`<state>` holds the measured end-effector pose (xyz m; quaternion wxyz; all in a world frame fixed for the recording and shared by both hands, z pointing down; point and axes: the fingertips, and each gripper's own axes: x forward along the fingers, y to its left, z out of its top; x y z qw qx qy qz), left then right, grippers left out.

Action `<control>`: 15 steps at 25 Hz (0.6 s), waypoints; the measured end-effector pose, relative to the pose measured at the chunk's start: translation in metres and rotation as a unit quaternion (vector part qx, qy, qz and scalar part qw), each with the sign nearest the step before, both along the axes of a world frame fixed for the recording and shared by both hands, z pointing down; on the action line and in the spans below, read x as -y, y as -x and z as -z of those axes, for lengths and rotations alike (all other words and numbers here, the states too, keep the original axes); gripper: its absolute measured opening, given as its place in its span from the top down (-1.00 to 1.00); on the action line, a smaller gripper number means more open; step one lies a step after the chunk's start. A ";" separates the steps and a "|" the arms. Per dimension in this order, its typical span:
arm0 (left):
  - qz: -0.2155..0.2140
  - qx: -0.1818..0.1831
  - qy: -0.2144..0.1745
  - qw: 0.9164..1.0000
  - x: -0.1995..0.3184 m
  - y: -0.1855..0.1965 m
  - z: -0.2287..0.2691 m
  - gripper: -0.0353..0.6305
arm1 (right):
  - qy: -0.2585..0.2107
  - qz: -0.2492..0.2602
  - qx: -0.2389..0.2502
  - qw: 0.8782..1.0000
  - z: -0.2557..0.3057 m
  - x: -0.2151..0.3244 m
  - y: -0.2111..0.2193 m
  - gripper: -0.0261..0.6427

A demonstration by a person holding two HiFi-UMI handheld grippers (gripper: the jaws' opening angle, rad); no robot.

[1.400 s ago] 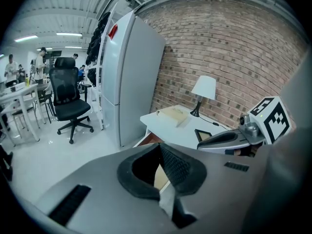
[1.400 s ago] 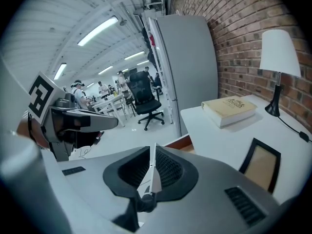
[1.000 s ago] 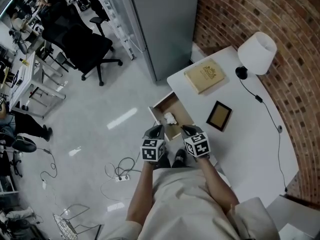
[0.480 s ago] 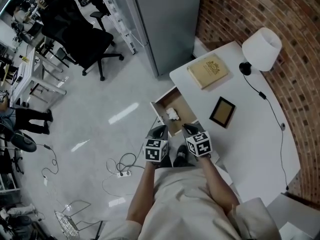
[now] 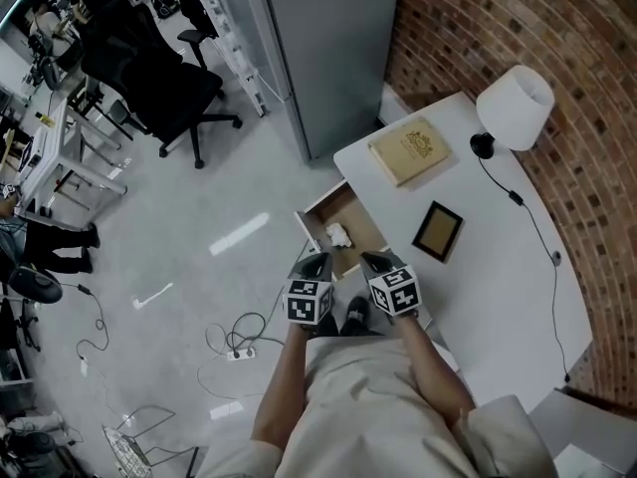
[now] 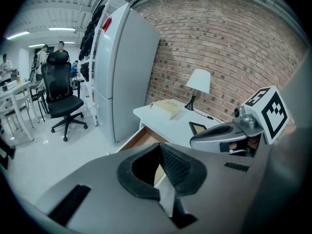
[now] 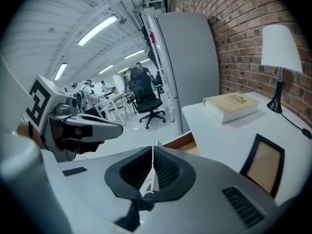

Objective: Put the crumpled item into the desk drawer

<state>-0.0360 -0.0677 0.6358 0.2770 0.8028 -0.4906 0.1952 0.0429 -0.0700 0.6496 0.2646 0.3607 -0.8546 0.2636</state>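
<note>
The crumpled paper (image 5: 338, 235), a small white wad, lies alone inside the open desk drawer (image 5: 357, 214). The left gripper (image 5: 316, 263) and right gripper (image 5: 374, 261) both have their jaws together, holding nothing.

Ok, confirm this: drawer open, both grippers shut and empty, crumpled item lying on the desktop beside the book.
Wrong on one point: the head view shows the crumpled item inside the open drawer, not on the desktop beside the book. The rest stands.
</note>
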 end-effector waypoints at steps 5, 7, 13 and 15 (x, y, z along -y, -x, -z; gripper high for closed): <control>-0.001 0.000 0.000 1.000 0.002 0.000 -0.001 0.84 | 0.003 0.001 0.006 1.000 0.001 0.002 0.001 0.84; 0.001 0.000 0.000 1.000 0.004 0.002 0.000 0.84 | 0.001 0.002 0.004 1.000 0.001 0.003 0.003 0.84; 0.004 0.000 0.003 1.000 0.006 0.004 0.000 0.85 | 0.003 0.001 0.003 1.000 0.001 0.006 0.002 0.85; 0.003 0.001 0.006 1.000 0.006 0.003 -0.001 0.84 | 0.006 0.000 0.001 1.000 0.000 0.006 0.000 0.85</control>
